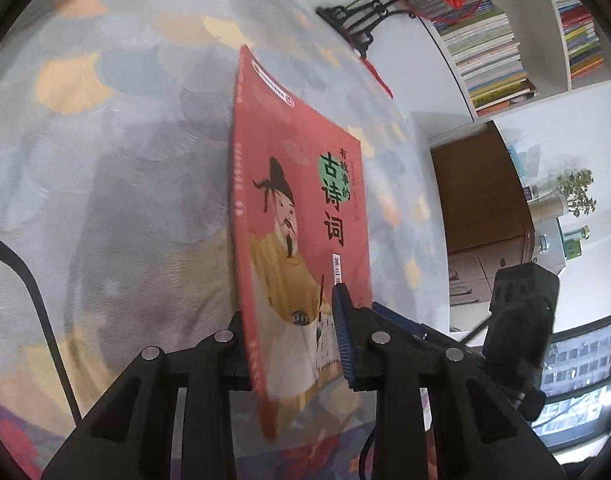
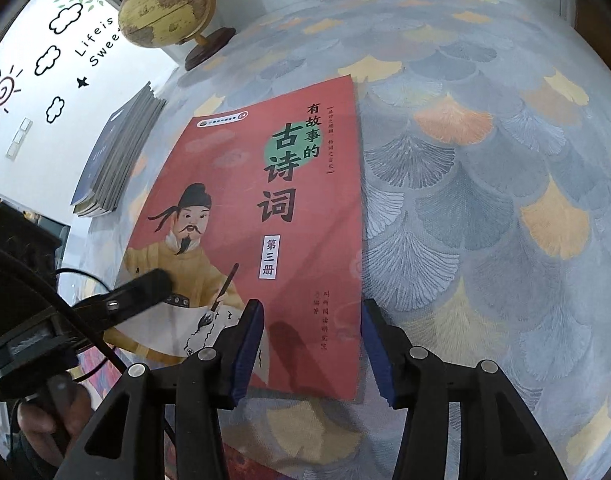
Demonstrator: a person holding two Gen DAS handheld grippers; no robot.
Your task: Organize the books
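A red picture book (image 2: 265, 216) with a yellow-robed figure on its cover lies on the fan-patterned tablecloth (image 2: 485, 200). In the left wrist view my left gripper (image 1: 289, 320) is shut on the red book (image 1: 297, 184) at its near spine-side corner. One finger sits under the cover and the blue pad (image 1: 341, 332) rests on top, with that side tilted up off the cloth. The right wrist view shows the left gripper (image 2: 145, 286) at the book's lower left. My right gripper (image 2: 311, 344) hovers open over the book's near right corner, its pads either side of the right edge.
A stack of grey-blue books (image 2: 117, 152) lies at the table's left edge, with a globe (image 2: 165, 4) behind it. A black ornament stand (image 1: 361, 20) sits at the table's far side. A full bookshelf (image 1: 489, 36) and a wooden cabinet (image 1: 481, 200) stand beyond.
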